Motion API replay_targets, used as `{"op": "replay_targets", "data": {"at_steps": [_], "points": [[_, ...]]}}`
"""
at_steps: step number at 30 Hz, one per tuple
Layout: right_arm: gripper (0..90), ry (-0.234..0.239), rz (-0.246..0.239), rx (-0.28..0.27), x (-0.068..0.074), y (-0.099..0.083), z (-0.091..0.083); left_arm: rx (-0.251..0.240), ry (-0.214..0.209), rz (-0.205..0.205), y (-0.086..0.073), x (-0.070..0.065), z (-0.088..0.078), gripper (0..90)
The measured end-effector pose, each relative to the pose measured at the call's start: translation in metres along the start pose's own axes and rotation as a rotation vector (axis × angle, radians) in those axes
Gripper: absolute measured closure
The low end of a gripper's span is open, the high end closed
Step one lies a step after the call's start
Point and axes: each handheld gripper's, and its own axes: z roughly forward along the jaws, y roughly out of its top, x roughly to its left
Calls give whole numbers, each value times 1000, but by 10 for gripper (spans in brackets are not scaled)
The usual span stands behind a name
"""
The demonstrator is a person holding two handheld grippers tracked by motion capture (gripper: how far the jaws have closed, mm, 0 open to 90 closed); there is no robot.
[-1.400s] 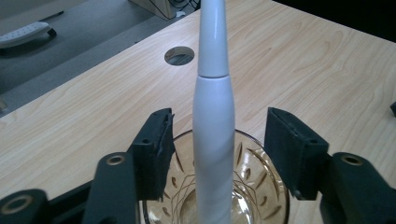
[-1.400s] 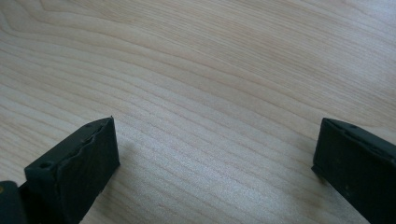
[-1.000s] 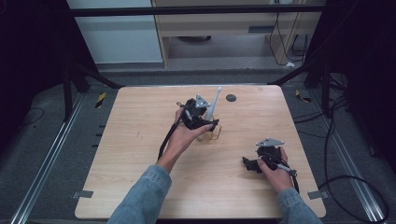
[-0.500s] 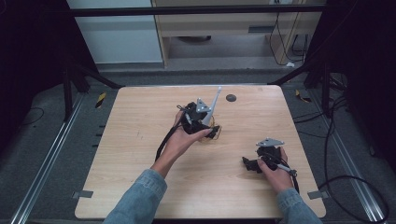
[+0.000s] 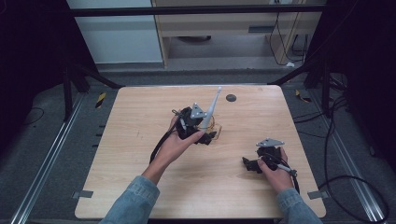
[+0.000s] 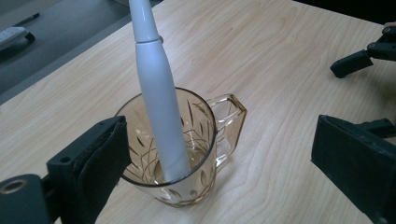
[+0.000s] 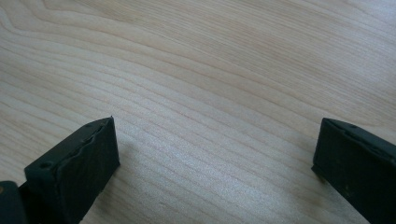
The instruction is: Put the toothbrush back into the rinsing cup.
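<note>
We've got the left gripper near the middle of the high view, and its jaws have just been opening. They now stand wide on either side of the amber glass mug, not pressing on it. The mug sits upright on the wooden table, in the centre of the left gripper view, with a white toothbrush handle leaning inside it. Our right gripper rests at the lower right, jaws spread over bare wood.
</note>
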Motion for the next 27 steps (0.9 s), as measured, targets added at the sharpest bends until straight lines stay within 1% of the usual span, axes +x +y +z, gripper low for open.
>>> {"op": "replay_targets", "data": {"at_steps": [1, 4, 11, 13, 15, 16, 17, 19, 22, 25, 27], "points": [[3, 0, 1, 0, 0, 0, 0, 0, 2, 5, -2, -1, -2, 38], [4, 1, 0, 0, 0, 0, 0, -6, 2, 1, -5, 0, -7, 37], [3, 0, -1, -1, 0, 0, 0, -9, 40, -26, -14, 15, -23, 35], [3, 0, 1, 0, 0, 0, 0, -11, 37, -33, -16, 18, -27, 35], [4, 0, 1, 0, 0, 0, 0, -19, 27, -50, -19, 22, -31, 33], [3, 0, 1, 0, 0, 0, 0, -18, 31, -51, -21, 23, -32, 33], [4, 0, 1, 0, 0, 0, 0, -11, 42, -47, -22, 24, -33, 33], [4, 0, -2, -1, 0, 0, 0, -8, 47, -46, -25, 26, -35, 33], [3, 1, 1, -1, 0, 0, 0, -4, 47, -47, -31, 30, -39, 33], [3, 0, -1, -1, 0, 0, 0, 18, 60, -39, -41, 36, -40, 40], [4, 0, -1, -1, 0, 0, 0, 29, 66, -48, -46, 39, -41, 42]]}}
